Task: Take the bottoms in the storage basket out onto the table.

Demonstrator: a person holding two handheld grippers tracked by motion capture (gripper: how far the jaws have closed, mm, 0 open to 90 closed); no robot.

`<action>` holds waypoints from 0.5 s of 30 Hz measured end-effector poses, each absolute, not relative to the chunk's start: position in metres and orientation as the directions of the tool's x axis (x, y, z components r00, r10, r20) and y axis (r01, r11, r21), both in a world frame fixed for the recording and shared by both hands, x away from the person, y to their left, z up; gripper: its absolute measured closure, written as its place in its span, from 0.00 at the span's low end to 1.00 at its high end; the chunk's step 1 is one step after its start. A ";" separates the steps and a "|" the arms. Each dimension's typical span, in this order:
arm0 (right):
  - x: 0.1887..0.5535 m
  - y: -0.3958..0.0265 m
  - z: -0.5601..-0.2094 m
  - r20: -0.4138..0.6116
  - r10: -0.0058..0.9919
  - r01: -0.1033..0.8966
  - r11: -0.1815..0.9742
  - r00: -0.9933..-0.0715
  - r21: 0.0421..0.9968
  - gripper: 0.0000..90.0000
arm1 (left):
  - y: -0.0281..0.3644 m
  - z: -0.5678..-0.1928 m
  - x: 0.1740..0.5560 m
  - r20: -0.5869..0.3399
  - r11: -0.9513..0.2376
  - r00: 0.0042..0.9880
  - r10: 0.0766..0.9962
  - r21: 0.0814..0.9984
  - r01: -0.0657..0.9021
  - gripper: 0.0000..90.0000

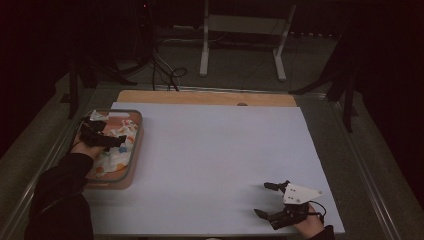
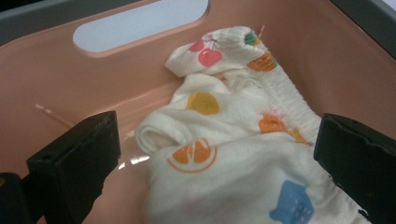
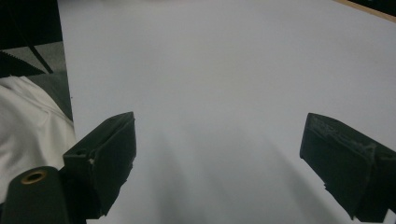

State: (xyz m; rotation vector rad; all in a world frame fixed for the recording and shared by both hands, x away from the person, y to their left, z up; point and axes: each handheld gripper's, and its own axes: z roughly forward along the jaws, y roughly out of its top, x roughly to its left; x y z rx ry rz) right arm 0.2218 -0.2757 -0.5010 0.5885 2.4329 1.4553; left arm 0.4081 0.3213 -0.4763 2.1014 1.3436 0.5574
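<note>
The fruit-print garment lies bunched inside the pink basket. The left gripper hovers over it, jaws spread: approach step. Next, lower and pinch a fold. Well right of the basket, the right gripper rests spread.

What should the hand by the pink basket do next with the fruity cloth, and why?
Probably lower the left gripper a little and close it on the fruit-print cloth. Its jaws stand open on either side of the cloth, which lies crumpled in the pink basket, not yet gripped. The right gripper waits open over the white table.
</note>
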 end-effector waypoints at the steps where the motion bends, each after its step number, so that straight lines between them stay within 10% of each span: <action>1: 0.222 -0.276 -0.501 -0.007 0.462 0.214 0.425 -0.887 0.880 0.12 | 0.321 -0.477 0.409 0.042 -0.329 0.404 0.914 0.661 0.674 0.02; 15: 0.222 -0.277 -0.502 0.001 0.465 0.222 0.421 -0.885 0.880 0.12 | 0.310 -0.490 0.423 0.067 -0.393 0.427 0.902 0.542 0.743 0.07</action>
